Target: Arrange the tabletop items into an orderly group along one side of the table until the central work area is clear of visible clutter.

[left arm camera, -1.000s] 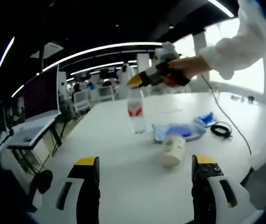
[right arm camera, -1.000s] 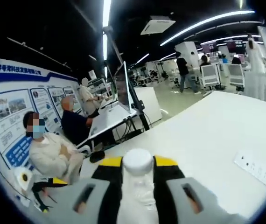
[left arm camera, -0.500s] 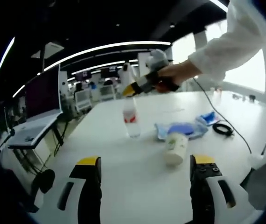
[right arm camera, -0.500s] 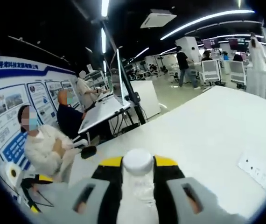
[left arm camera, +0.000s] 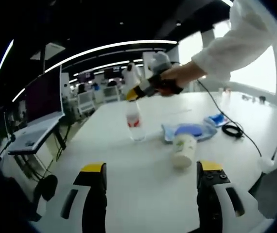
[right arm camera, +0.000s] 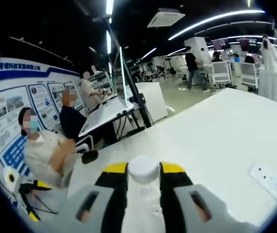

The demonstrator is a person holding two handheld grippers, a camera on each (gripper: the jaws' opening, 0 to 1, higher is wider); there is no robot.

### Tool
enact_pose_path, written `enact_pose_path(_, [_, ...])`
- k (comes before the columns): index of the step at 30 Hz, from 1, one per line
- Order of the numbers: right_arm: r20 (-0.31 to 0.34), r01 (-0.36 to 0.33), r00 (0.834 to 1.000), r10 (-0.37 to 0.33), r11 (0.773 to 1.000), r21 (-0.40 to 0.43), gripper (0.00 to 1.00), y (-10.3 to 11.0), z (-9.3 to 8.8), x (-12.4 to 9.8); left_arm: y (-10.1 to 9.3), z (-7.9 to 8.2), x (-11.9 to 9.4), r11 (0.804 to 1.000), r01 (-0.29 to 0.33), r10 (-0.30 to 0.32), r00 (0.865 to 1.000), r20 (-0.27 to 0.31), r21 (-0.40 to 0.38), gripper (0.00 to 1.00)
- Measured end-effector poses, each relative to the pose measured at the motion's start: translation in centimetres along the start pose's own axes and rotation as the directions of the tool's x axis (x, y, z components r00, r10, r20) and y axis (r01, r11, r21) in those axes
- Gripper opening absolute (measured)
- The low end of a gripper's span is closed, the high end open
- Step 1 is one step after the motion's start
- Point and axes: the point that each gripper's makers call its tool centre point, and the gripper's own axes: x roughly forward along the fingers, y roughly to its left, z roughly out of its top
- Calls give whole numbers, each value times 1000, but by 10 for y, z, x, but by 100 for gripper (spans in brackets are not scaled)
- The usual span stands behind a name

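White table (left arm camera: 129, 189) carries a blue cloth (left arm camera: 189, 131), a tipped cup (left arm camera: 183, 151) and a black cable (left arm camera: 232, 129) mid-surface, clutter not yet grouped. Right gripper (right arm camera: 144, 177) pinches the bottle (left arm camera: 134, 121) by its neck, base at or near the top (contact unclear); left gripper (left arm camera: 150, 172) hangs spread and empty. Judgement: seat the bottle upright at one edge before letting go, then lift straight off the cap.

Bottle (right arm camera: 144, 194) mostly hidden btwn the jaws, just the cap showing. Cup (left arm camera: 183, 150) print too small to read. Cable (left arm camera: 232, 130) runs off under the sleeve (left arm camera: 235, 43).
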Motion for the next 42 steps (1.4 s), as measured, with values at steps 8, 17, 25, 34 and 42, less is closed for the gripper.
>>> enact_pose_path(8, [3, -2, 1000, 2, 1000, -13, 22, 0, 1, 3, 0, -2, 1, 1000, 0, 0, 1000, -7, 6, 72])
enact_pose_path(17, [14, 44, 999, -44, 999, -2, 50, -9, 5, 3, -1, -5, 2, 1000, 8, -8, 1000, -26, 16, 72])
enact_pose_path(25, [48, 56, 997, -57, 998, 12, 49, -8, 15, -9, -3, -6, 2, 1000, 10, -10, 1000, -29, 22, 72])
enact_pose_path(34, [56, 65, 996, -63, 998, -25, 50, 2, 15, -15, -4, -7, 2, 1000, 12, -11, 1000, -30, 26, 72])
enact_pose_path(42, [57, 100, 994, -97, 994, -50, 51, 3, 11, -18, -6, -8, 2, 999, 16, -15, 999, -33, 30, 72])
